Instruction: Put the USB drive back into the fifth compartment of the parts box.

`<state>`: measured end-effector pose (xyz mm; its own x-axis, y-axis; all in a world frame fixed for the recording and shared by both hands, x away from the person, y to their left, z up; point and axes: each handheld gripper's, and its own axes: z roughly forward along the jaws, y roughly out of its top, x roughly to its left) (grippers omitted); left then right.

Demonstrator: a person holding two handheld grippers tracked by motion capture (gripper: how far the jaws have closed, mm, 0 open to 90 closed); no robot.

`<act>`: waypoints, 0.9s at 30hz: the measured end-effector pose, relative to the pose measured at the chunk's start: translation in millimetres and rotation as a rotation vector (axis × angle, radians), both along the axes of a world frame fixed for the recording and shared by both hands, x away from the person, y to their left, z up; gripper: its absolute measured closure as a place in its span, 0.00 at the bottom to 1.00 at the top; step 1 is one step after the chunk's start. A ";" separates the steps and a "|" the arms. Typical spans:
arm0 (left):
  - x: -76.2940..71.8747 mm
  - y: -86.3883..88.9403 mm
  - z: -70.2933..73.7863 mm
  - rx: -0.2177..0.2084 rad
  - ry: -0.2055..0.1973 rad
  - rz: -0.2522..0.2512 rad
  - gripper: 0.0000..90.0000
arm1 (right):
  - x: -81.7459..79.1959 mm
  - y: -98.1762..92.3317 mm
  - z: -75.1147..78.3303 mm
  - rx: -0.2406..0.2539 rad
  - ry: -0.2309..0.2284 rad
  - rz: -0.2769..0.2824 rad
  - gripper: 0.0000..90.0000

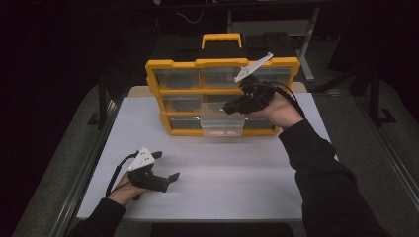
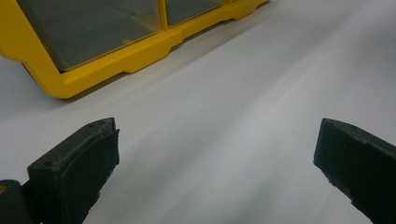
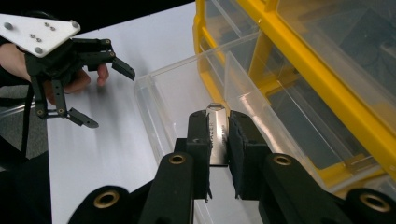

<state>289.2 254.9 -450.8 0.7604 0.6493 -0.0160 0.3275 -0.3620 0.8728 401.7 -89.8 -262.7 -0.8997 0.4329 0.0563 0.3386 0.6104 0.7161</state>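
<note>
Clamping a thin clear plastic divider (image 3: 217,133) between the pads of the right gripper (image 3: 218,140), jaws nearly together on it, strip standing upright between them. Holding that divider over the clear drawer (image 3: 187,88), which is protruding from the front of the yellow organiser case (image 3: 355,112). Showing, in the right gripper view, a fixed clear partition running lengthwise inside the drawer, just beside the held strip; whether strip and drawer are touching cannot be told.

Hovering, in the high view, the right gripper (image 1: 236,106) in front of the case (image 1: 222,63), above the pulled-out drawer (image 1: 222,127) in the bottom row, middle column. Carrying the grey three-cornered plate tilted up over the case's top row. Standing the case upright at the far edge of the white table (image 1: 222,182), black-and-yellow handle on top, clear-fronted compartments in rows.

Resting the left gripper (image 1: 167,165) near the table's near-left part, well apart from the case. Spreading its jaws wide apart with nothing between them, bare table surface (image 2: 233,116) visible through the gap in the left gripper view, a lower corner of the case (image 2: 93,70) ahead. Wrapping the person's left hand (image 1: 123,190) around the gripper body, cable looping beside it.
</note>
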 end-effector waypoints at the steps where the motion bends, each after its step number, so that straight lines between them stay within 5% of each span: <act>1: 0.0 -0.1 0.0 0.001 0.000 -0.001 0.00 | 0.9 1.3 -1.0 -0.004 -0.001 0.002 0.86; 12: -0.4 -0.4 -0.2 -0.002 0.002 -0.006 0.00 | 3.9 8.5 -6.6 -0.039 -0.003 -0.002 0.85; 17: -0.3 -0.4 -0.4 -0.001 0.002 -0.007 0.00 | 3.8 5.0 -4.2 -0.011 0.008 -0.023 0.75; 27: -0.2 -0.6 -0.7 0.001 0.003 -0.006 0.00 | -5.0 -4.2 8.1 0.049 -0.002 -0.020 0.96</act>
